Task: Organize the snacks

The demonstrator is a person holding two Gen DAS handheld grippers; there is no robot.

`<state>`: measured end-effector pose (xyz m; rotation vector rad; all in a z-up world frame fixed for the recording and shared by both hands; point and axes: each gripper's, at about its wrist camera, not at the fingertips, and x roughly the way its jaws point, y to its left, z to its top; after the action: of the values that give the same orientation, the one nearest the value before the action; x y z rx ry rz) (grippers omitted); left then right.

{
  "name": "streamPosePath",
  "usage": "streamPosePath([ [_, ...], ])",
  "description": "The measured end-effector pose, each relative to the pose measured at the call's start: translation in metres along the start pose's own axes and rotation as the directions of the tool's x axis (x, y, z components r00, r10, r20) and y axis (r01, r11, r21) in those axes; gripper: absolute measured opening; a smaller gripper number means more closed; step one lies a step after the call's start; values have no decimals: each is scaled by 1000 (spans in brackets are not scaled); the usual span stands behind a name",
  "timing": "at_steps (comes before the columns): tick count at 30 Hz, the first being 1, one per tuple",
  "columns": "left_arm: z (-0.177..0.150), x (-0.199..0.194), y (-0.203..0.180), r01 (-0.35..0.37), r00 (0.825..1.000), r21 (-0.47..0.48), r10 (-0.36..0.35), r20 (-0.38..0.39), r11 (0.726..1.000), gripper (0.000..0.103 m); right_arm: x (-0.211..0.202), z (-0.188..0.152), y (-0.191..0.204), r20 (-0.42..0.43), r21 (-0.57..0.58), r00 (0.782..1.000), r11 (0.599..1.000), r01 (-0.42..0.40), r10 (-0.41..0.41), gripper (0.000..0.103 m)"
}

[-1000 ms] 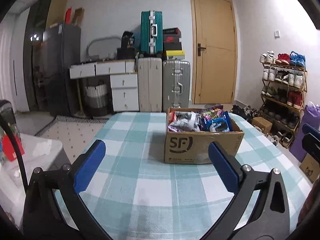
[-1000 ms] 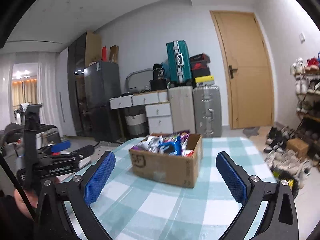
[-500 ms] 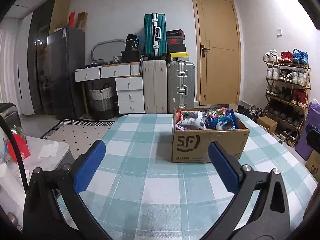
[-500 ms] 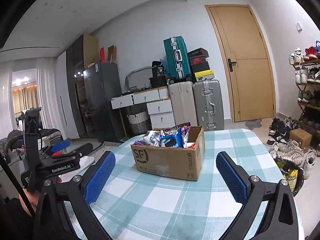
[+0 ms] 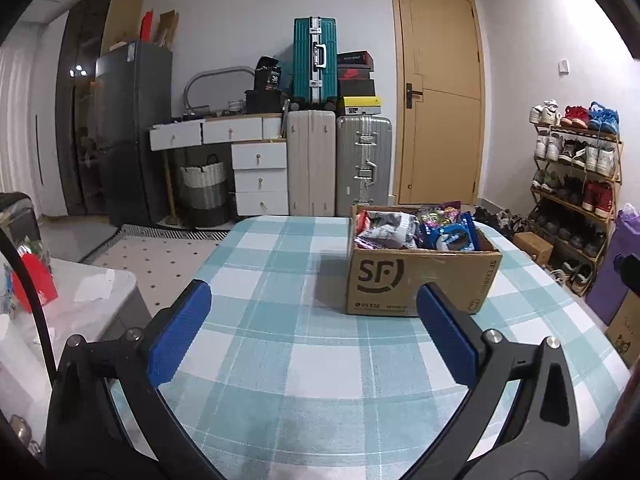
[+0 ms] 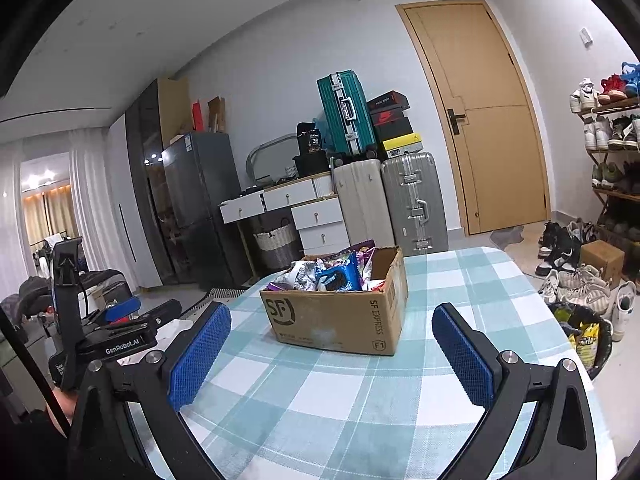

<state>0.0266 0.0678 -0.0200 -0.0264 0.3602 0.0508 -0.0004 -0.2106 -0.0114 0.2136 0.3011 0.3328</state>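
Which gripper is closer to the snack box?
Right, but only slightly, I think. The right gripper faces the box head-on; the left gripper sits back, with the box off toward its right.

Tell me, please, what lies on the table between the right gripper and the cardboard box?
Nothing: in the right wrist view only bare checked tablecloth lies between the open right gripper and the cardboard box.
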Motion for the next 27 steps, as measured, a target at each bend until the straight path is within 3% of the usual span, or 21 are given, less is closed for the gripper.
streamPosePath([
  [9,2,-4,8,-24,999,-33,25,32,999,103,-4,-2,-2,-1,8,1000,1000,4,-4,103],
  [27,1,-1,5,-16,1000,-22,17,9,1000,103,-2,-2,-1,-13,19,1000,1000,-11,11,102],
])
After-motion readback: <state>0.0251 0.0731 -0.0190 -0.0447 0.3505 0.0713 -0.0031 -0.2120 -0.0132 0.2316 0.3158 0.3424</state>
